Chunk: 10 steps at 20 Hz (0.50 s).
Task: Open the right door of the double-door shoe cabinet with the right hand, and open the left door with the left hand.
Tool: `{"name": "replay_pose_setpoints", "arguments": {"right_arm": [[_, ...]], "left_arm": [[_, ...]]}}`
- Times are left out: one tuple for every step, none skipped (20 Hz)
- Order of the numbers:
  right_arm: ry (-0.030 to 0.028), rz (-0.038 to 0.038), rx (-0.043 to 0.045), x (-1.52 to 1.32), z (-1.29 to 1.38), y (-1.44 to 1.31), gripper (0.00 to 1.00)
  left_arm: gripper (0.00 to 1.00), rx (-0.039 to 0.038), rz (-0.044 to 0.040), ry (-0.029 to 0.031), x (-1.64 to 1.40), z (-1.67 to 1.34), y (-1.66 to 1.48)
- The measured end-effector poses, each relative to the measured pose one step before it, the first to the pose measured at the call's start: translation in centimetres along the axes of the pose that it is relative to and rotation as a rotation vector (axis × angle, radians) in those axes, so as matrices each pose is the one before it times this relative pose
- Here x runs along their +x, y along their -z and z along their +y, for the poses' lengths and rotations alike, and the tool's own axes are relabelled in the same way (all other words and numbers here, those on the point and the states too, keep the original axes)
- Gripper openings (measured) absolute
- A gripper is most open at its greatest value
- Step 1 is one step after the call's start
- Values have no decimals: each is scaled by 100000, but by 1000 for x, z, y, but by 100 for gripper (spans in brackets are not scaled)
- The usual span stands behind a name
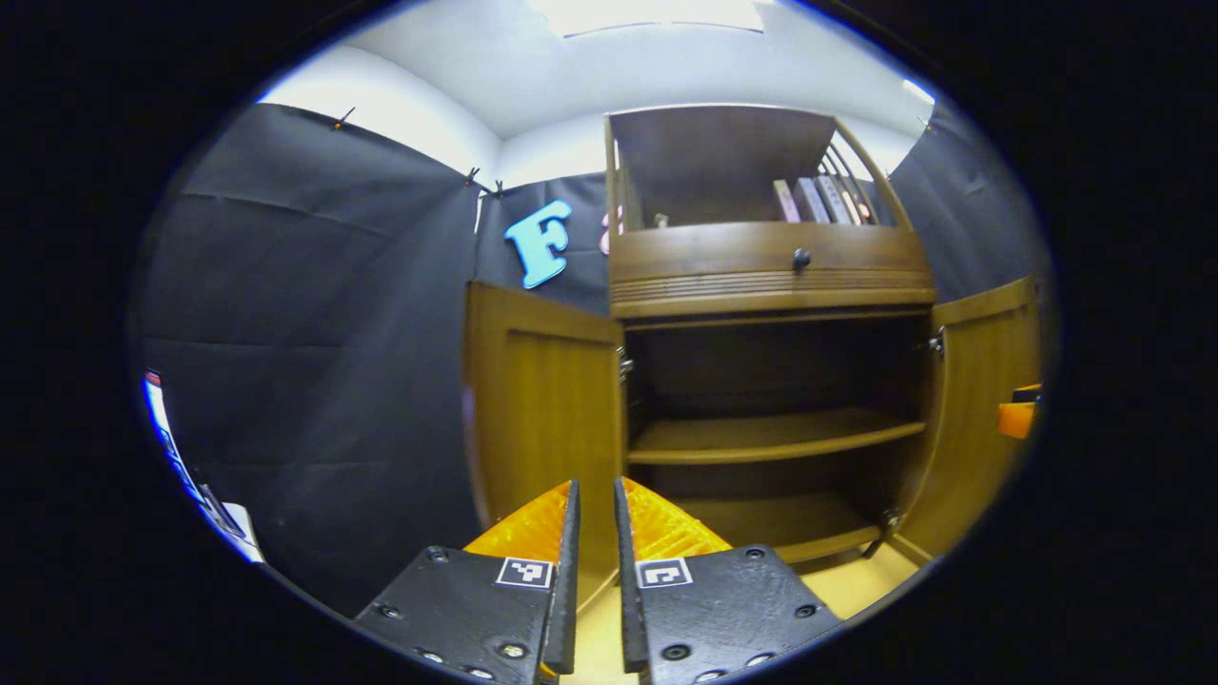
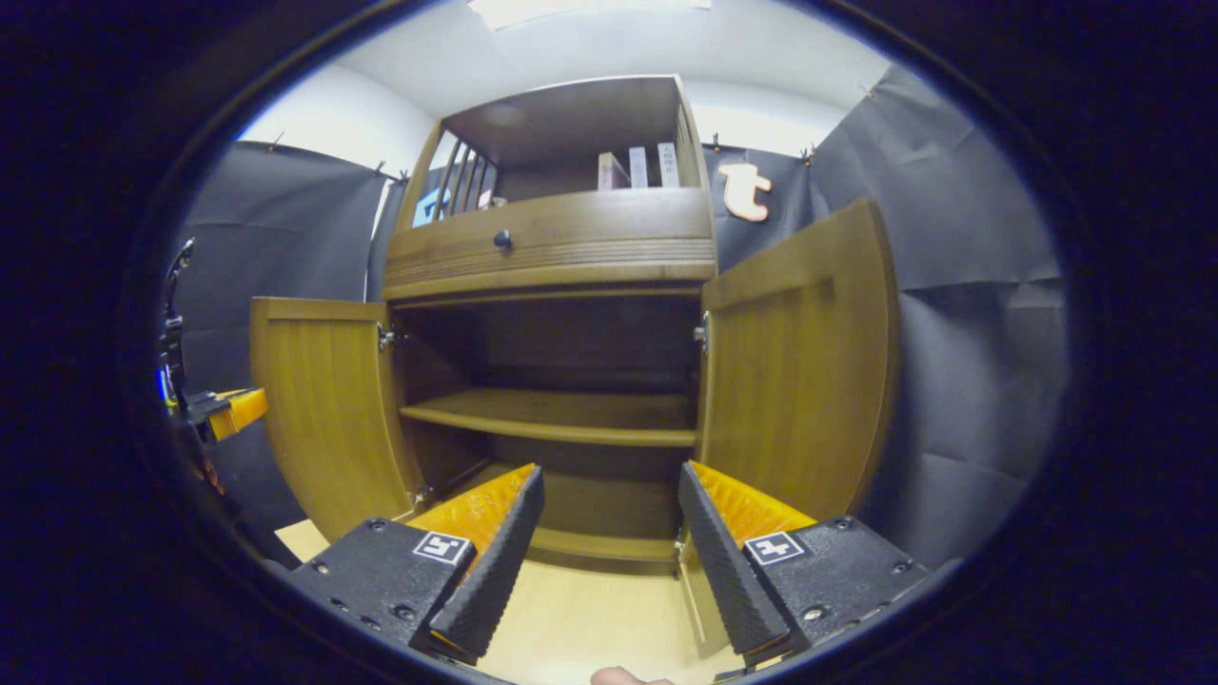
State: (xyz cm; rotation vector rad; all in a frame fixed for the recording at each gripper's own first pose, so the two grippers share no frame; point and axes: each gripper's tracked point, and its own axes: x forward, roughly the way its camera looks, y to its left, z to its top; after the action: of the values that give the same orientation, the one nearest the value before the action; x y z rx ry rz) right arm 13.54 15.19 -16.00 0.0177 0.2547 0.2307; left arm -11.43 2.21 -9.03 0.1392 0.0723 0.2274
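Observation:
The wooden shoe cabinet (image 1: 771,285) stands with both lower doors swung wide. In the left gripper view its left door (image 1: 542,419) is just beyond my left gripper (image 1: 595,514), whose fingers are shut with nothing between them. The right door (image 1: 980,409) hangs open at the far right, with part of the other gripper (image 1: 1018,417) by it. In the right gripper view my right gripper (image 2: 609,485) is open and holds nothing, just left of the right door (image 2: 799,381). The left door (image 2: 324,409) stands open, and the left gripper (image 2: 233,409) shows beside it.
Inside the cabinet a bare shelf (image 2: 552,414) spans the opening. Above it are a drawer with a dark knob (image 2: 501,240) and a top shelf with a few books (image 2: 638,169). Pale floor (image 2: 590,618) lies in front. A fingertip (image 2: 623,677) shows at the bottom edge.

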Motion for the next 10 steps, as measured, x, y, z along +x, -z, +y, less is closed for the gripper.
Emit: {"name": "replay_pose_setpoints", "arguments": {"right_arm": [[-303, -2119, -1112, 28, 147, -1145, 90], [178, -2478, -1218, -2, -25, -1200, 90], [401, -2784, -984, -10, -1, -1195, 90], [683, -2084, -1288, -61, -13, -1099, 91], [581, -1484, -1477, -103, -83, -878, 90], [754, -1111, -1526, -163, -25, -747, 91], [1343, -873, -896, -99, -288, -736, 91], [1089, -554, 51, -95, -277, -585, 92], [575, -130, 842, -166, -233, -525, 92], [-335, -523, 1241, -175, -172, -645, 94]], "left_arm": [[20, -819, -1362, 2356, 155, -1437, -719], [27, -37, -561, 2245, 335, -1300, -553], [27, 457, -819, 2199, 178, -1317, -585], [31, -123, -484, 1697, 270, -691, -449], [36, -702, -766, 1565, 359, -963, -745], [42, -810, -525, 1467, 176, -518, -772], [30, -625, -646, 1185, 384, -808, -731], [30, 125, -400, 815, 256, -729, -590], [36, 70, -338, 292, -157, -220, -345], [42, -280, -455, 468, 359, -521, -395]]}}
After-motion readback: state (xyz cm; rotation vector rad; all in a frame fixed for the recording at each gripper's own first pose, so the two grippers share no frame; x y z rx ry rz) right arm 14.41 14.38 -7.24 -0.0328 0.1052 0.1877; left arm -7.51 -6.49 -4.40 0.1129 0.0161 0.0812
